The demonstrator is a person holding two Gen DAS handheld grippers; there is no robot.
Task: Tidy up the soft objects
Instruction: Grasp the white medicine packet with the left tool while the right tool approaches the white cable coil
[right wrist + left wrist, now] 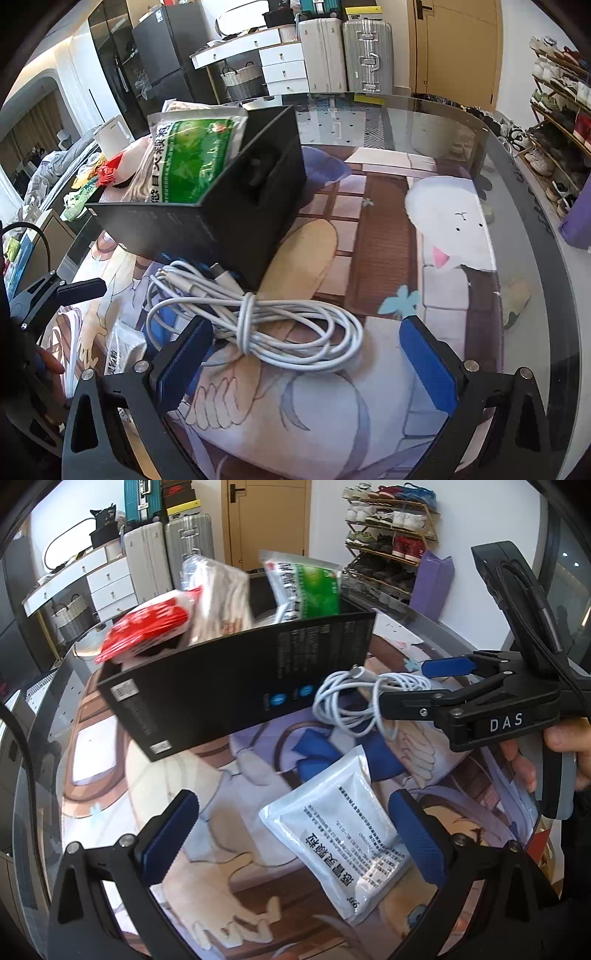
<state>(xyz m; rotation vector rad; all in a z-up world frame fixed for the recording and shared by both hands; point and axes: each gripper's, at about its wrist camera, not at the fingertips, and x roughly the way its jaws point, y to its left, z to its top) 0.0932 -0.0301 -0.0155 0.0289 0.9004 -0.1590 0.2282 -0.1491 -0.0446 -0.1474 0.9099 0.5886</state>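
A black open box [236, 686] [229, 206] stands on the printed table mat, holding a red pouch [147, 627], a pale packet [221, 594] and a green-and-white pouch [306, 587] [192, 162]. A coiled white cable [354, 698] [258, 317] lies in front of the box. My right gripper [306, 354] [406, 679] is open, its blue pads straddling the coil without closing on it. A white sachet with black print [340, 830] [125, 350] lies flat nearer. My left gripper [291, 834] is open just above it, holding nothing.
The round glass table edge [535, 206] curves along the right. A shoe rack [391, 535] and purple bag [432, 587] stand beyond it. Suitcases [347, 55] and a white drawer unit [107, 579] line the far wall. A person's hand [565, 746] holds the right gripper's handle.
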